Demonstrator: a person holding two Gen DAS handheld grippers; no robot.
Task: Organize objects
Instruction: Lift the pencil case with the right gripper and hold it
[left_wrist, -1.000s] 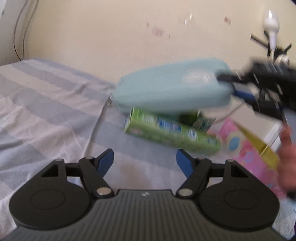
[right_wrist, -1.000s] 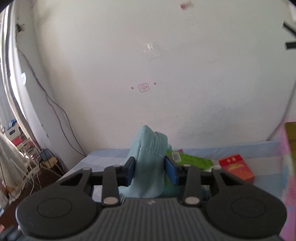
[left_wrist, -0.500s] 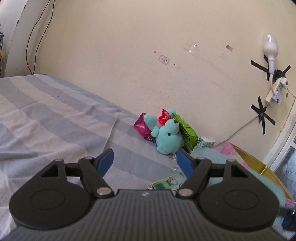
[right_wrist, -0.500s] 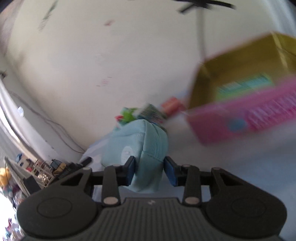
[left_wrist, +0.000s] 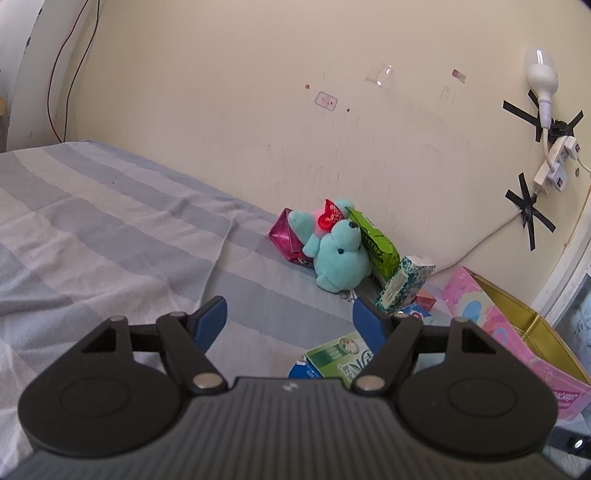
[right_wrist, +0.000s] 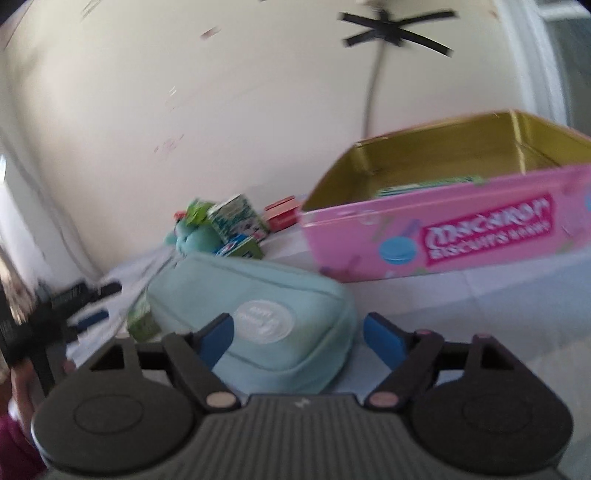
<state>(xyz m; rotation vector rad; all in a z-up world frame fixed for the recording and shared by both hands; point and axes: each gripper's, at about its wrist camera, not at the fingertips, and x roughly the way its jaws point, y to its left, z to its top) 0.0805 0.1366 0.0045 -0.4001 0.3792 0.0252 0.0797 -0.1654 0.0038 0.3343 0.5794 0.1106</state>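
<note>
A light blue pouch (right_wrist: 266, 306) lies on the bed in front of the pink tin (right_wrist: 461, 236). It sits between the pads of my right gripper (right_wrist: 297, 325), whose jaws are opening and stand clear of its sides. A green carton (right_wrist: 142, 323) pokes out from under the pouch's left end. My left gripper (left_wrist: 288, 314) hovers open over the striped sheet (left_wrist: 110, 229) with nothing between its fingers. Just below its right finger lies a green-and-white carton (left_wrist: 340, 354). A teal teddy (left_wrist: 340, 254) sits against the wall.
Around the teddy are a magenta packet (left_wrist: 284, 240), a green packet (left_wrist: 373, 240) and a patterned box (left_wrist: 404, 284). A red box (right_wrist: 282, 216) lies behind the pink tin (left_wrist: 517, 343), which is gold inside and holds a flat carton. A power strip (left_wrist: 554, 162) and cable hang on the wall.
My right gripper swung the pouch from facing the wall to in front of the pink tin, set it on the bed and spread its jaws. The pouch has left the left wrist view.
</note>
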